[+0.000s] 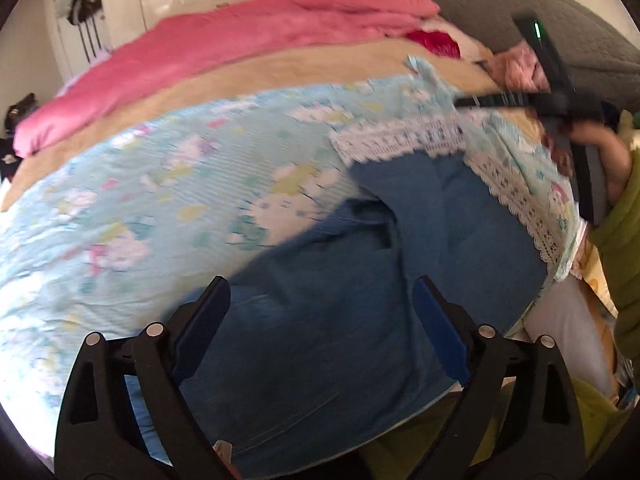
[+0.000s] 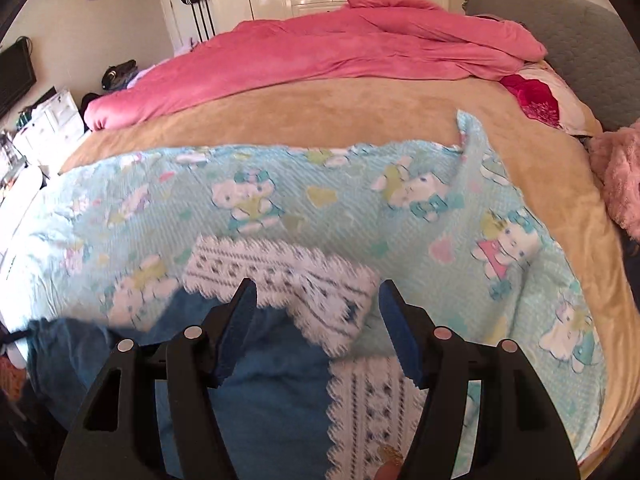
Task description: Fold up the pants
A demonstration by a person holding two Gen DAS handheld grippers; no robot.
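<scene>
The pants (image 1: 320, 332), blue, lie spread on the quilt (image 1: 120, 184), a pale blue one printed with cartoon cats, at its near edge. In the left wrist view they fill the lower middle, running from under the lace (image 1: 400, 136) trim down toward the camera.

The left gripper (image 1: 320, 312) has its jaws spread wide and holds nothing. The pants lie below and between its fingers (image 1: 204, 320), the blue cloth showing through the whole gap; whether the fingertips touch the cloth cannot be told.

The right gripper (image 2: 318, 312) is likewise wide apart and empty. Between its fingers (image 2: 236, 320) sit a folded-back strip of lace (image 2: 280, 276) and, nearer the camera, the pants (image 2: 260, 400), which spread away to the left of the lace. Contact here cannot be told either.

In the left wrist view the right gripper (image 1: 464, 102) appears as a dark blurred bar above the far right corner of the lace.

Beyond the quilt lies a tan blanket (image 2: 300, 120), and beyond that a pink duvet (image 2: 320, 52). A grey headboard (image 2: 580, 40) stands to the right of the duvet.
</scene>
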